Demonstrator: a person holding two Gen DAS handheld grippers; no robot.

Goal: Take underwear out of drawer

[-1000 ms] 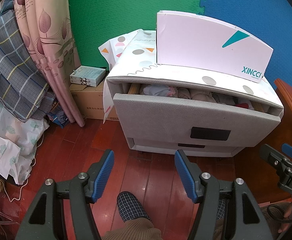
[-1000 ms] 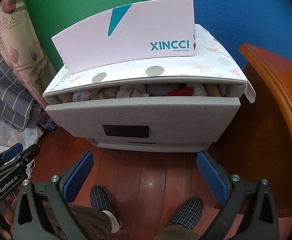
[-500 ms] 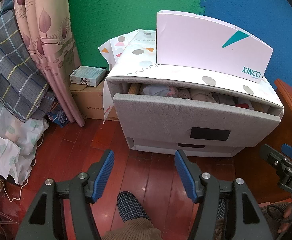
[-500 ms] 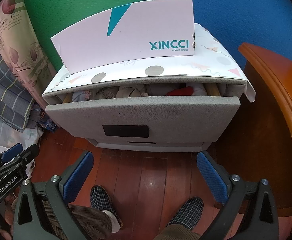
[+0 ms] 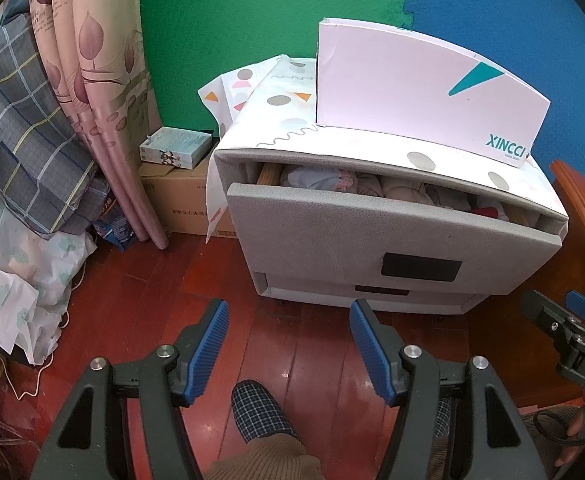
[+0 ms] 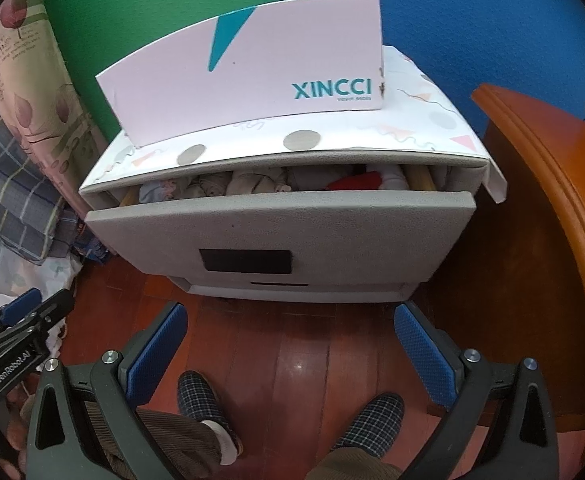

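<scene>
A grey cabinet stands on the floor with its top drawer [image 5: 372, 236] [image 6: 284, 232] pulled partly out. Folded underwear [image 5: 388, 190] [image 6: 260, 183] fills the gap, pale pieces and a red one [image 6: 358, 181]. My left gripper [image 5: 288, 328] hovers open over the floor in front of the drawer, nothing between its blue pads. My right gripper [image 6: 290, 330] is also open and empty, its jaws wider apart, well short of the drawer front. Each gripper shows at the edge of the other's view.
A white XINCCI box [image 6: 252, 72] sits on the cabinet's patterned cover. A wooden furniture edge [image 6: 552, 208] stands to the right. Curtain, plaid bedding [image 5: 20, 128] and a cardboard box [image 5: 184, 200] crowd the left. The person's slippered feet [image 6: 204, 400] rest on the wooden floor below.
</scene>
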